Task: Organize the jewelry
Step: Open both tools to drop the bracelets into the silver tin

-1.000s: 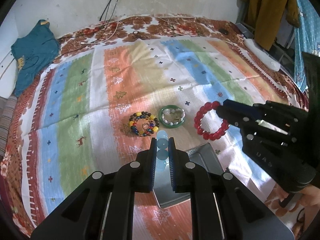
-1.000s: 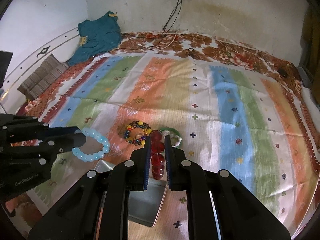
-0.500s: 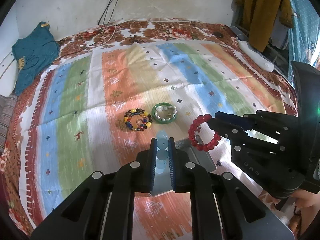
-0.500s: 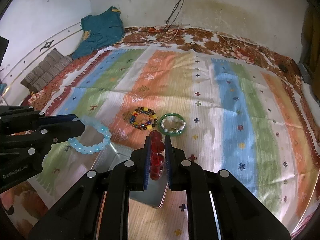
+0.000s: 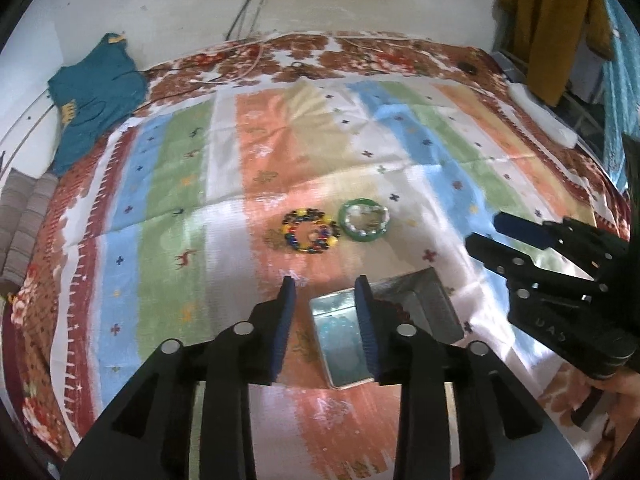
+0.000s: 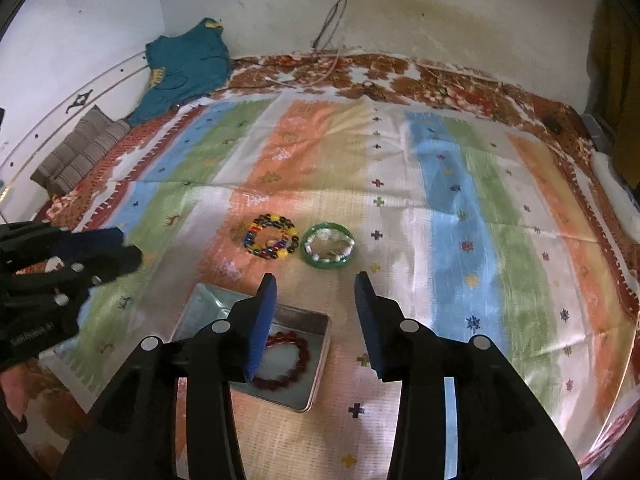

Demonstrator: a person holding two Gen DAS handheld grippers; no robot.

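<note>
My left gripper (image 5: 325, 284) hangs over an open metal tin (image 5: 320, 360). Its jaws are opening and nothing is between them. A light blue bead bracelet (image 5: 340, 330), blurred, lies in the tin below it. My right gripper (image 6: 316, 280) is also opening with nothing between its pads. Beneath it a dark red bead bracelet (image 6: 288, 356) lies in the tin (image 6: 320, 360). Farther out on the cloth, a multicoloured bead bracelet (image 6: 272, 242) sits beside a green bangle (image 6: 328, 264) with a pearl bracelet inside. Each gripper shows in the other's view: the right gripper (image 5: 486, 230) and the left gripper (image 6: 128, 245).
A striped cloth (image 6: 440, 184) covers the bed. The tin's raised lid (image 5: 428, 308) stands at its right side. A teal garment (image 6: 184, 64) and striped cushions (image 6: 80, 152) lie at the far left. Cables (image 6: 332, 12) run down the wall. A white power strip (image 5: 540, 116) lies at the far right edge.
Both grippers have opened. The light blue bracelet has left my left gripper and the red bracelet my right gripper. Both bracelets now lie in the tin.
</note>
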